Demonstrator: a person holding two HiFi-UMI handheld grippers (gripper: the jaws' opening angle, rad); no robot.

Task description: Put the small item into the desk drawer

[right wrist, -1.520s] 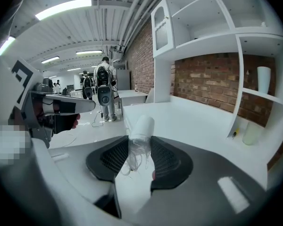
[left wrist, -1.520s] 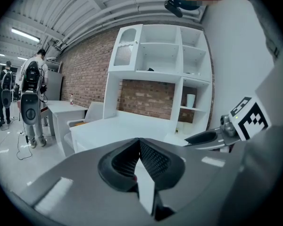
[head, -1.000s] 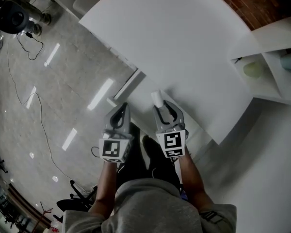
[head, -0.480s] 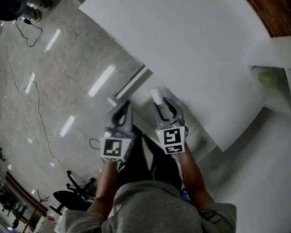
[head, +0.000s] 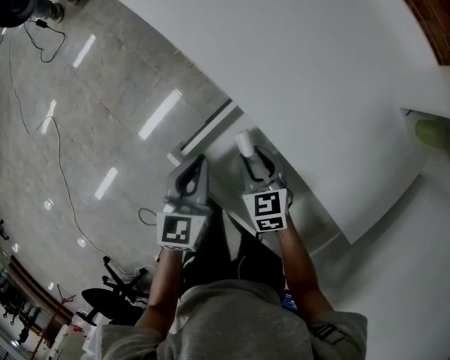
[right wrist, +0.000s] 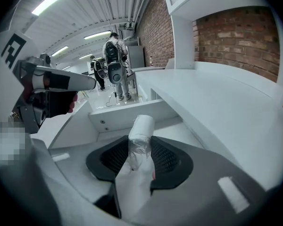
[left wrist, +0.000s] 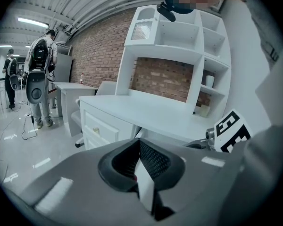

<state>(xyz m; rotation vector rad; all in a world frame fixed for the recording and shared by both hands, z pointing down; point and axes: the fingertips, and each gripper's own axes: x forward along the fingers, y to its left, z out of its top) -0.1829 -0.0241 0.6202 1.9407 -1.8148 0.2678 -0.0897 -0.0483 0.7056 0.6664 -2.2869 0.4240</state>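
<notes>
My right gripper [head: 252, 154] is shut on a small white cylinder wrapped in clear film [head: 244, 142], which stands up out of its jaws. In the right gripper view the cylinder [right wrist: 141, 126] sticks up between the dark pads of that gripper [right wrist: 140, 150], above the open white desk drawer [right wrist: 125, 113]. From the head view the drawer [head: 214, 135] is pulled out under the edge of the white desk [head: 300, 66]. My left gripper [head: 196, 162] hangs just left of the right one, over the drawer's front. Its jaws [left wrist: 140, 163] are shut with nothing in them.
A white shelf unit at the desk's right end holds a pale green object [head: 435, 132]. Cables [head: 52, 137] trail over the glossy floor at left. A chair base [head: 116, 298] is behind me. People [left wrist: 37, 74] stand across the room beside another white desk [left wrist: 101, 126].
Both grippers have edged slightly forward toward the desk edge and drawer, side by side. The cylinder stays clamped in the right one. The head view has shifted a little.
</notes>
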